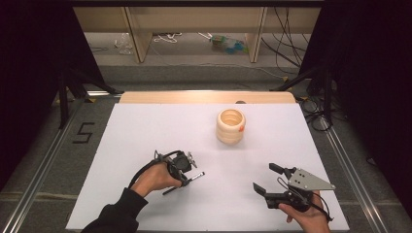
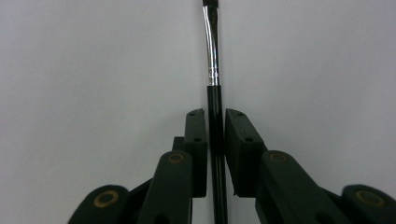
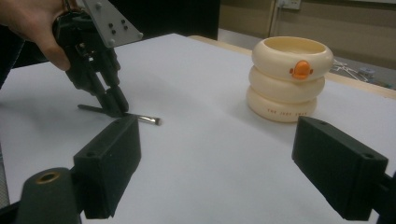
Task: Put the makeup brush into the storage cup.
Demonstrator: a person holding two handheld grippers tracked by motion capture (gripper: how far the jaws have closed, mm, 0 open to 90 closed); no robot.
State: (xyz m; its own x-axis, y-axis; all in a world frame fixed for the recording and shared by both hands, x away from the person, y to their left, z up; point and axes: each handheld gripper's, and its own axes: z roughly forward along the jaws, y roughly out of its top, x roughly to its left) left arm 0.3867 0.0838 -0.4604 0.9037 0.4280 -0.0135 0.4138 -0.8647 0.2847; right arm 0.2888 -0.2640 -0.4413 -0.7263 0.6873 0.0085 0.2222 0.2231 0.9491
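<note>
A thin make-up brush (image 1: 197, 175) with a black handle and silver ferrule lies on the white table. My left gripper (image 1: 183, 180) points down onto it, and its jaws are shut on the black handle. In the left gripper view the brush (image 2: 212, 56) runs up between the two pads of the left gripper (image 2: 215, 126), which touch it on both sides. From the right gripper view, the left gripper (image 3: 116, 107) stands on the brush (image 3: 148, 120) in a person's hand. My right gripper (image 1: 266, 177) rests near the front right, open with nothing between its jaws (image 3: 217, 158).
A cream ringed cup (image 1: 231, 126) with an orange duck bill (image 3: 299, 70) stands upright toward the back middle of the white table sheet (image 1: 145, 131). A wooden strip (image 1: 204, 97) edges the far side. Metal rails run along both sides of the table.
</note>
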